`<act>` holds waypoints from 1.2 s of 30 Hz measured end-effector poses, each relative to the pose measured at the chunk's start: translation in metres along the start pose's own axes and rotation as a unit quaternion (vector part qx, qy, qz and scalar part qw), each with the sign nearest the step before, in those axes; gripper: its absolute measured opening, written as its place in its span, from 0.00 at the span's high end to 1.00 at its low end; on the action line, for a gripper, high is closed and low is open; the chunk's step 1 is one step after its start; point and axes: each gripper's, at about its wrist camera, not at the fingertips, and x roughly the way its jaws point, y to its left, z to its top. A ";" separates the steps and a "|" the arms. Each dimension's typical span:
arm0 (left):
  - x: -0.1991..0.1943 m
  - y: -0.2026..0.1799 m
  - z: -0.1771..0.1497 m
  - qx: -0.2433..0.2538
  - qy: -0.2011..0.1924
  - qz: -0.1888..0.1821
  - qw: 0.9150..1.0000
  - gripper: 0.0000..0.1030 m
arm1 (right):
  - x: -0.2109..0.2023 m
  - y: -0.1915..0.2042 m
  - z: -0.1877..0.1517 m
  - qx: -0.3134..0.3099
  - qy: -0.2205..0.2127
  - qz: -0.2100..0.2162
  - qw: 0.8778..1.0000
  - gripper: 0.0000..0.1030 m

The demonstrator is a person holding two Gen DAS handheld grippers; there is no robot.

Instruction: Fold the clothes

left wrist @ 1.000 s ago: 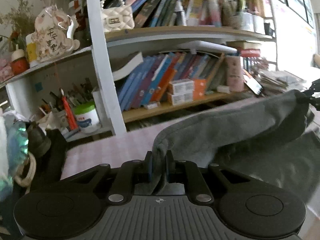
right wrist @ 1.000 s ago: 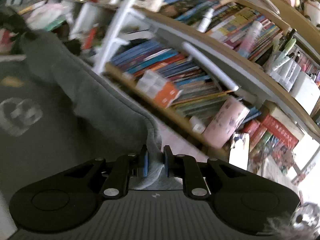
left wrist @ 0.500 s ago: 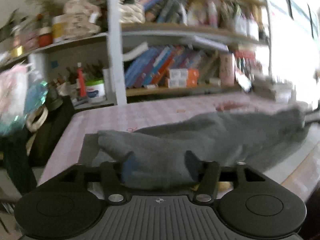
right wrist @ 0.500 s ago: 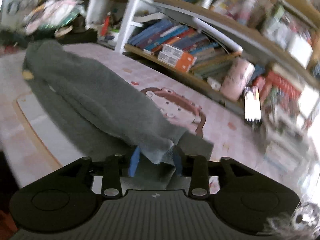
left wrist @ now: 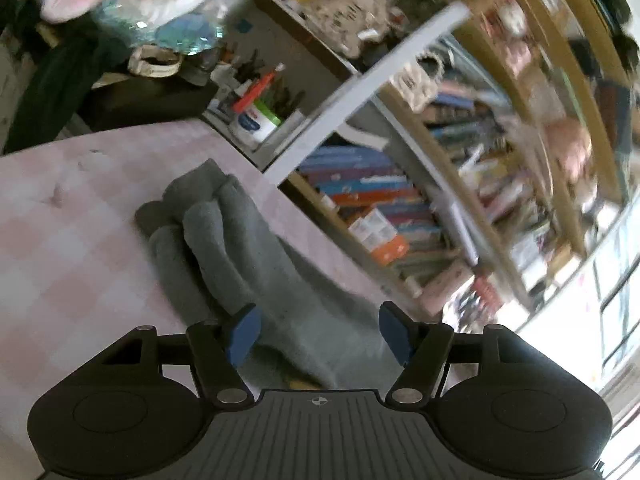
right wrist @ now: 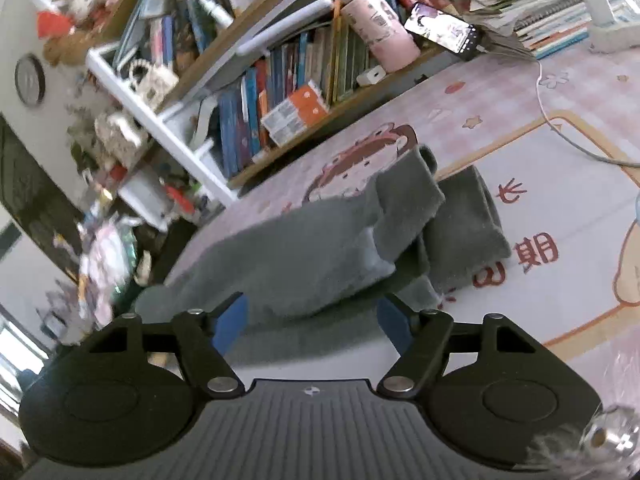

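Note:
A grey fleece garment [left wrist: 248, 264] lies folded over itself on the pink checked table cover [left wrist: 60, 248]. In the left wrist view my left gripper [left wrist: 320, 330] is open, its blue pads wide apart just above the near part of the cloth, holding nothing. In the right wrist view the same garment [right wrist: 320, 248] lies in folded layers on the table mat [right wrist: 560, 184]. My right gripper [right wrist: 310, 320] is open above its near edge and holds nothing.
A bookshelf full of books [right wrist: 280, 92] runs along the far side of the table. A phone [right wrist: 444, 32], a pink cup [right wrist: 384, 28] and a white cable [right wrist: 560, 128] lie near the shelf. Bags and clutter [left wrist: 132, 8] stand past the table's left end.
Both grippers held the garment's edge lifted a second ago. They laid it down over itself, opened and let go, and have now drawn back and tilted.

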 end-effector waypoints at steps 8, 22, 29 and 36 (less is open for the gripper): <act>0.015 0.027 0.002 -0.075 0.008 0.041 0.996 0.51 | 0.020 -0.014 0.007 0.080 0.003 0.013 0.997 0.36; 0.024 0.039 0.019 -0.150 -0.035 0.064 0.986 0.52 | 0.035 -0.057 0.014 0.184 -0.041 0.033 0.982 0.45; 0.027 0.037 0.021 -0.141 -0.043 0.055 0.988 0.52 | 0.029 -0.058 0.023 0.158 -0.037 -0.008 0.987 0.47; 0.044 0.049 0.023 -0.163 -0.031 0.061 0.984 0.61 | 0.047 -0.056 0.037 0.150 -0.036 -0.037 0.987 0.68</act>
